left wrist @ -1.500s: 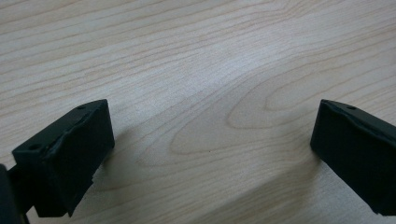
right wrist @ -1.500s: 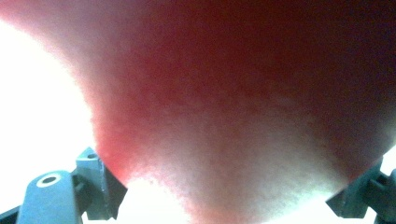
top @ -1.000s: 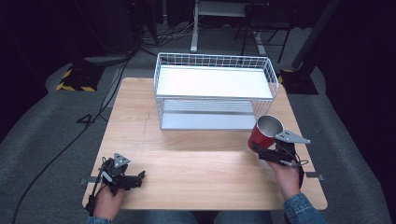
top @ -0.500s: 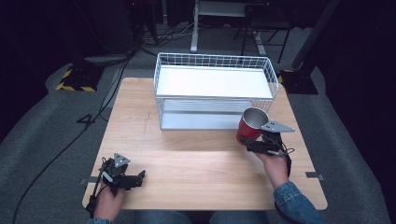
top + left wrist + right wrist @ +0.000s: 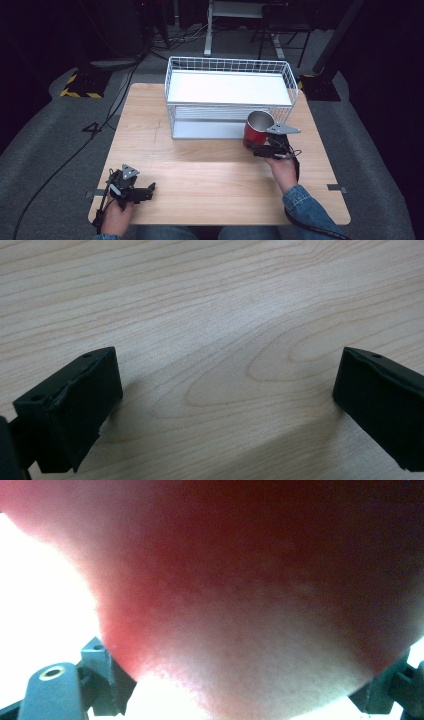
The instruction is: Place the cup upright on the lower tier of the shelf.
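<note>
- Carrying step: right claw (image 5: 261,148) pinches the red cup (image 5: 256,131) low on its wall and holds it off the counter (image 5: 215,175), just in front of the wire basket (image 5: 228,67).
- Cup is tilted, steel-lined mouth turned up and toward the basket; in the high view its rim overlaps the basket's front edge near the right corner. Whether it touches the wire I cannot tell.
- Right claw view: cup wall (image 5: 250,595) sits hard against the lens, red and blurred, with claw parts showing at both lower corners. Grip reads as firm.
- Compared with the earlier high views, the cup has travelled from the right edge of the counter inward, toward the basket front.
- Left claw (image 5: 145,191) rests at the near left corner of the counter, jaws spread wide with nothing between them; left claw view shows bare wood grain between the two black jaws. It is well apart from the cup.
- Basket has a white upper tray and an open lower shelf (image 5: 210,130) behind the front wires.
- Judgement: transport is mostly done, placing is not yet done.
- Next move likely calls for lifting the cup clear of the basket's top rim, or levelling it toward the lower shelf, then righting it before the jaws let go.
- Risk: rim catching on the wire.
</note>
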The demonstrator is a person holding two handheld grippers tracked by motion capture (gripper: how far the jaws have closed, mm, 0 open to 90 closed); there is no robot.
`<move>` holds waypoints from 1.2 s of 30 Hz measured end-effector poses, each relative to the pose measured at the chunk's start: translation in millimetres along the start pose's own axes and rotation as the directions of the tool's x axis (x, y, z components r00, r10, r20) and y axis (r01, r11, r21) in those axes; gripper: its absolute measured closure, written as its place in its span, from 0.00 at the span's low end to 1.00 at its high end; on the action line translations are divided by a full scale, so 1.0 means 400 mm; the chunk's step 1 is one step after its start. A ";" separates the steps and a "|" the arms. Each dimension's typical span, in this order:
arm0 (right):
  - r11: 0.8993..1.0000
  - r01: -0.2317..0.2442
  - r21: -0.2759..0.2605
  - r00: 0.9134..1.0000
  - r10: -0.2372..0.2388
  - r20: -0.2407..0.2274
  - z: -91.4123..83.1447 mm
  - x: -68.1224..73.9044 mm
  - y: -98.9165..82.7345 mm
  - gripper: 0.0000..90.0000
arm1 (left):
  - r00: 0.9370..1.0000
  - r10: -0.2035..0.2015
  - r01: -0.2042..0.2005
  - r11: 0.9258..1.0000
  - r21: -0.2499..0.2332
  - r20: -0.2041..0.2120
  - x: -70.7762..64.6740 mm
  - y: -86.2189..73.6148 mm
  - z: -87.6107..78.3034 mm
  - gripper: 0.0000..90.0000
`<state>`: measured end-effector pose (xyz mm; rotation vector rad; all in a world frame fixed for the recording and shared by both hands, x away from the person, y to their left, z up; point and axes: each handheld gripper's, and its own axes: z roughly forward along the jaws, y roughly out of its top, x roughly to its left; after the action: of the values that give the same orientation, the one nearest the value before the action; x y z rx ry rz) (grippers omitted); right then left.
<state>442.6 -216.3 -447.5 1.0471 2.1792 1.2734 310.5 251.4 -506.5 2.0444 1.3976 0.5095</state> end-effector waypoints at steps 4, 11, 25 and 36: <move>1.000 0.000 0.007 1.000 0.000 -0.011 0.035 0.004 0.009 0.20 | 1.000 0.000 0.000 1.000 0.000 -0.001 0.000 0.000 0.000 0.00; 1.000 0.005 0.008 1.000 -0.005 -0.016 0.083 0.012 0.027 0.20 | 1.000 -0.006 0.006 1.000 -0.001 -0.005 -0.001 -0.001 -0.001 0.00; 1.000 -0.003 -0.015 0.999 0.004 0.034 0.168 0.020 0.056 0.20 | 1.000 -0.015 0.015 1.000 0.000 -0.007 -0.003 -0.002 -0.002 0.00; 0.999 -0.029 -0.021 0.999 0.030 0.045 0.240 0.034 0.074 0.20 | 1.000 -0.013 0.013 1.000 0.000 -0.006 -0.002 -0.001 -0.001 0.00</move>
<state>509.1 -143.1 -469.8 1.0934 2.1205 1.2688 309.5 251.0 -506.5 2.0346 1.4134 0.5103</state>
